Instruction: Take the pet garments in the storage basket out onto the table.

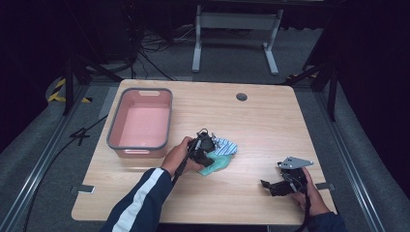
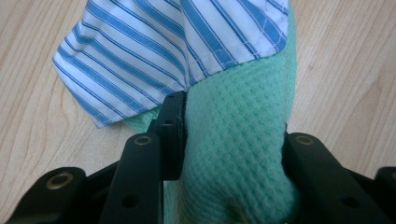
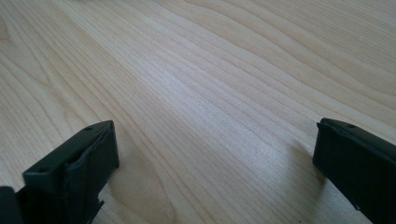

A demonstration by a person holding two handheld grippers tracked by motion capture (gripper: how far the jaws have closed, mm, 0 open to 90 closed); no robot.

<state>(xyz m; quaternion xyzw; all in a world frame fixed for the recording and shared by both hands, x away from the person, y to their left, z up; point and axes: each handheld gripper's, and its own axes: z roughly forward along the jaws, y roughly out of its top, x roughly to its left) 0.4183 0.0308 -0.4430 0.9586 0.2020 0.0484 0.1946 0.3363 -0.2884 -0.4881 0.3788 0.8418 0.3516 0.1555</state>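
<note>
The left claw (image 2: pixel 231 140) grips a green cloth (image 2: pixel 238 149) on the light wooden table (image 1: pixel 270 121). The right claw (image 3: pixel 215 163) rests there, wide open and empty. Grey carpet surrounds a dark room.

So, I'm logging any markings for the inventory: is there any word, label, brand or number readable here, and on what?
None can be read: the pink bin, the striped cloth, the green cloth, the table and both grippers show no legible text in any view.

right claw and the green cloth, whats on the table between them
Nothing: in the high view bare wooden tabletop runs from the right claw to the green cloth pinched in the left claw.
</note>
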